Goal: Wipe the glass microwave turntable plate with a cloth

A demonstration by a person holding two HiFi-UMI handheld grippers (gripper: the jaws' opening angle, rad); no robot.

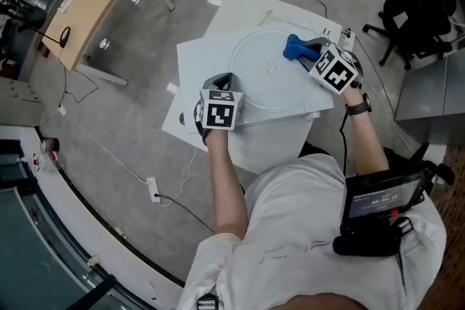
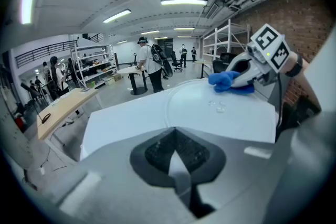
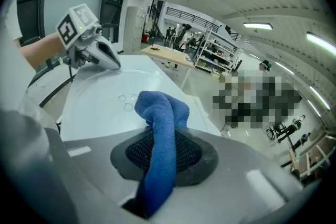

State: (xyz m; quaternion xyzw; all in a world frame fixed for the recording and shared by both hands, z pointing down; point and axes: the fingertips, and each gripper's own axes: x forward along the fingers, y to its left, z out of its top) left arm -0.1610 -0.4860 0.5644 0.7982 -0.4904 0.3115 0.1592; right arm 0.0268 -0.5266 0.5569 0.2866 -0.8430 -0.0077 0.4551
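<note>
The clear glass turntable plate (image 1: 272, 80) lies flat on a white table (image 1: 211, 54), with small raised nubs at its middle. At the plate's near left rim my left gripper (image 1: 229, 86) is shut on the glass edge, which shows as a pale sliver between the pads (image 2: 178, 162). My right gripper (image 1: 305, 53) is shut on a blue cloth (image 1: 295, 46), held over the plate's far right part. In the right gripper view the blue cloth (image 3: 160, 123) bunches out past the jaws above the plate (image 3: 100, 113). The left gripper view shows the right gripper (image 2: 236, 72) across the plate (image 2: 220, 113).
A wooden desk (image 1: 91, 3) stands at the far left, a black office chair (image 1: 418, 11) and a grey cabinet (image 1: 429, 94) at the right. A power strip (image 1: 152, 189) and cables lie on the floor. People (image 2: 149, 68) and shelving stand far off.
</note>
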